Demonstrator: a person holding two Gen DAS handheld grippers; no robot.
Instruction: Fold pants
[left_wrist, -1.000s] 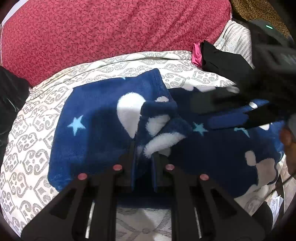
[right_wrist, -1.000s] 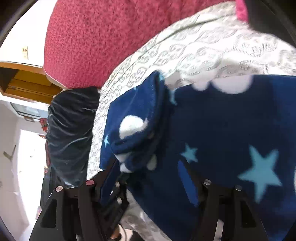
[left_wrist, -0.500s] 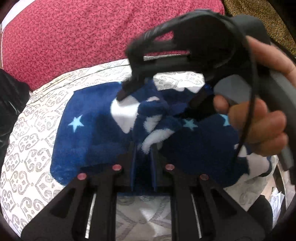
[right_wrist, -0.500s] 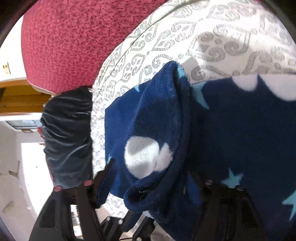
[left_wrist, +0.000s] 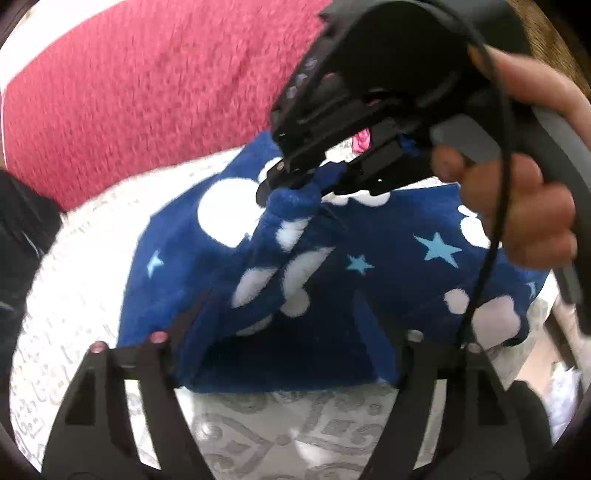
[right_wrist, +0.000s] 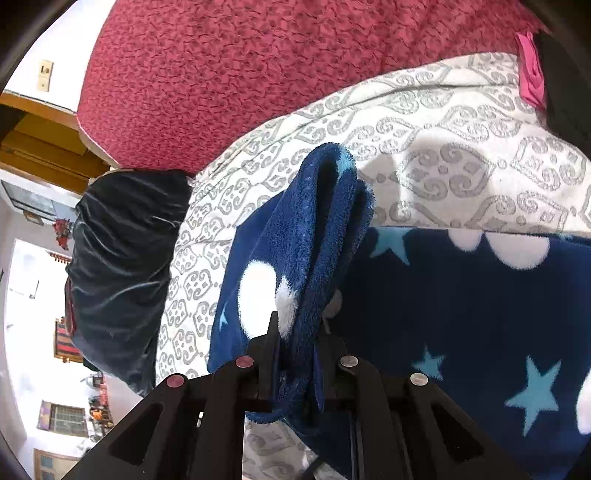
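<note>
Handoff mid-fold: right tongs (right_wrist: 295, 354) just clamped onto pants (left_wrist: 369, 295) fold; left tongs (left_wrist: 284, 354) just released, empty. Next: carry fold across.

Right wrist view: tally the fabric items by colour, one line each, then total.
Navy star-print pants: 1
Red bedspread: 1
White patterned cover: 1
Dark velvety bundle: 1
Pink cloth: 1
Total: 5
</note>
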